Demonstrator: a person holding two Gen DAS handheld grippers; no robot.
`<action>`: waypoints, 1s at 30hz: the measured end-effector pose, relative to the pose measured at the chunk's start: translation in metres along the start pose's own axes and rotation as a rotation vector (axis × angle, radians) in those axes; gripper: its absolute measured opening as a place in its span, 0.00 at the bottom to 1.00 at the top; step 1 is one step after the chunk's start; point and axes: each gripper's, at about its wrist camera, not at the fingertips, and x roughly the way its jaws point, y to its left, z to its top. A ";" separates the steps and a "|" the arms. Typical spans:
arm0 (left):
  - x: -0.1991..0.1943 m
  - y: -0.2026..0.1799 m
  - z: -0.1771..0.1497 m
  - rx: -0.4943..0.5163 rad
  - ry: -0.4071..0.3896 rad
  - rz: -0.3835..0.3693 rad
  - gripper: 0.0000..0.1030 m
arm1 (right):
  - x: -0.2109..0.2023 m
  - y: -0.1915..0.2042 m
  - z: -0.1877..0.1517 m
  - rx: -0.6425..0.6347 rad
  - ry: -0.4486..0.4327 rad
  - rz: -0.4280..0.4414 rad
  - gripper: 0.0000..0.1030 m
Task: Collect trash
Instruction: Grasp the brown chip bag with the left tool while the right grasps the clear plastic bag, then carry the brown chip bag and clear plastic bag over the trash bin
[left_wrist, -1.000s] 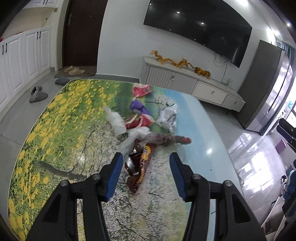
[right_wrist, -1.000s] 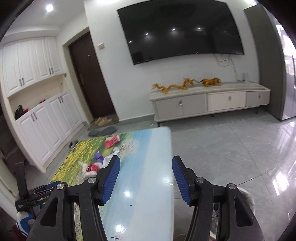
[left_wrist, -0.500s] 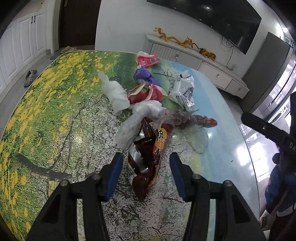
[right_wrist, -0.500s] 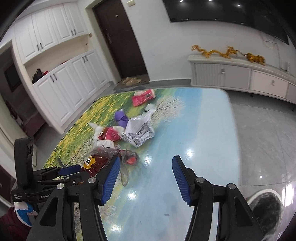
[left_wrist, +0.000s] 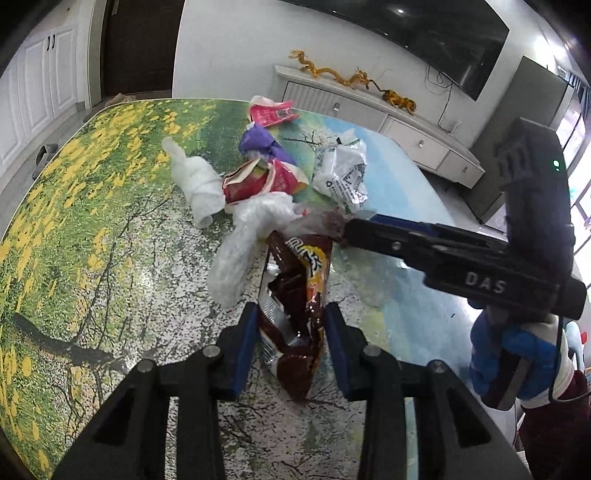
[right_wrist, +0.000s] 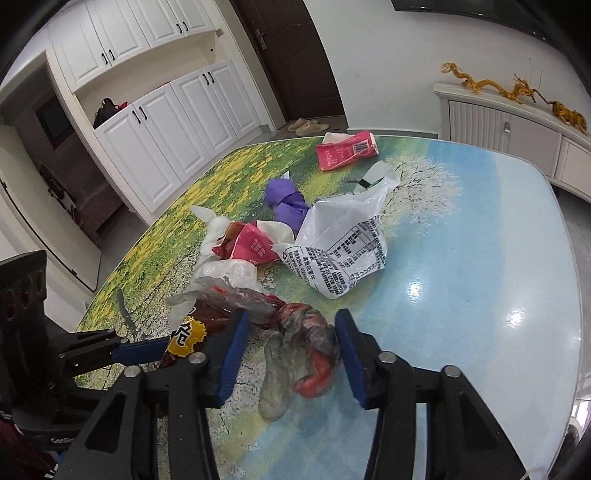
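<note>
A pile of trash lies mid-table. My left gripper (left_wrist: 290, 332) is open, its fingers on either side of a dark brown snack bag (left_wrist: 299, 295); this bag also shows in the right wrist view (right_wrist: 188, 332). My right gripper (right_wrist: 290, 354) is open around a crumpled clear wrapper with red parts (right_wrist: 303, 350). The right gripper also shows in the left wrist view (left_wrist: 365, 230), reaching in from the right. Behind lie a printed white bag (right_wrist: 343, 251), a red carton (right_wrist: 251, 247), a purple wrapper (right_wrist: 284, 199) and a white plastic bag (left_wrist: 195, 181).
The table (right_wrist: 480, 258) has a landscape print and a glossy top. A pink packet (right_wrist: 345, 149) lies near its far edge. White cabinets (right_wrist: 166, 122), a dark door (right_wrist: 295, 55) and a low TV sideboard (right_wrist: 517, 129) stand beyond.
Both grippers moved down and forward to the trash pile. The left now straddles the brown snack bag, the right the clear red wrapper. The left jaws have narrowed slightly.
</note>
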 end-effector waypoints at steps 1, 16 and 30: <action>-0.001 -0.001 -0.001 0.002 -0.002 0.001 0.30 | 0.003 -0.001 0.000 0.001 0.004 0.003 0.35; -0.032 -0.014 -0.017 -0.012 -0.065 0.007 0.18 | -0.039 -0.007 -0.033 0.093 -0.037 -0.020 0.21; -0.104 -0.027 -0.029 0.002 -0.199 0.017 0.18 | -0.132 0.004 -0.052 0.151 -0.207 -0.064 0.21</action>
